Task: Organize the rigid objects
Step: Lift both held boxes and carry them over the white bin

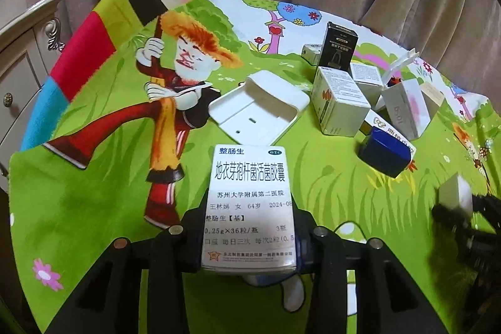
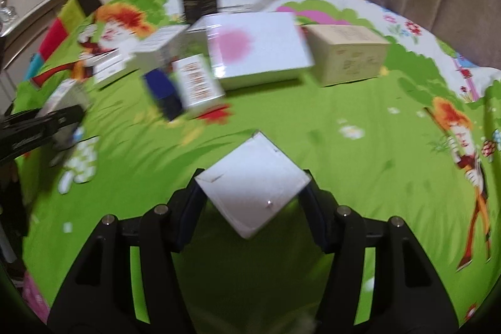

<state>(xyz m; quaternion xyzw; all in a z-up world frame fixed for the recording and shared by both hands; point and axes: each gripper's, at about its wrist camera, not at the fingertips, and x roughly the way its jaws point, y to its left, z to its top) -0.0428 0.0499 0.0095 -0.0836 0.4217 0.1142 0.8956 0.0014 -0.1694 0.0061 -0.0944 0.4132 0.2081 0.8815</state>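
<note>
left gripper clamped on medicine box, light, stiff card, slippery faces, just before white tray | right gripper clamped on white box, held by its corners, may twist

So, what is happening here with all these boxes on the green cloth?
A person is sorting small boxes with two handheld grippers. The left gripper is shut on a white medicine box with a printed label. The right gripper holds a plain white box by its corners, tilted like a diamond. Further back, a pile of other boxes lies unsorted beside an open white tray on the cartoon cloth.
</note>
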